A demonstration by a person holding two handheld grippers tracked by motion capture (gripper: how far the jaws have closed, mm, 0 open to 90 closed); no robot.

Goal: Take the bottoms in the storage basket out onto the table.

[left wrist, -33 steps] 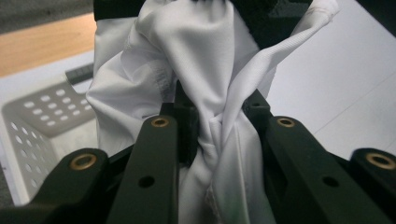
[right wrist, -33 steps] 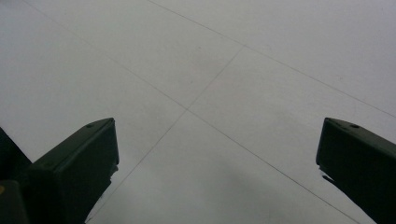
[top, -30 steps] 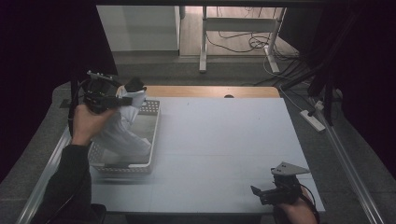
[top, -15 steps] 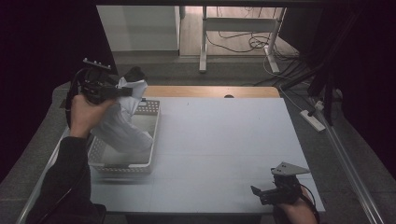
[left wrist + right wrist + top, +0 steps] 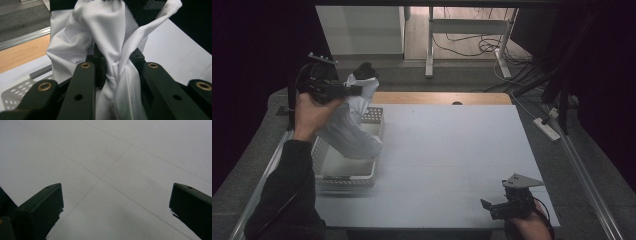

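So, quick rundown of where things stand:

Left gripper: clamped down on a bunched fold of the white cloth, held up above the basket's far end.

Cloth: hangs from the jaws in a loose drape, lower end down in the white perforated basket at the left side of the table. In the left gripper view the fabric is wadded between the jaws, with loose folds spilling past them.

Right gripper: jaws wide apart, nothing in them, parked near the table's near right corner.

Risk 1: the grip looks like it's on a small pinch of fabric, so the cloth's own weight could slide it out.

Risk 2: the trailing end could catch the basket rim and drag the basket along.

Risk 3: with only one corner held, it'll probably land in a heap.
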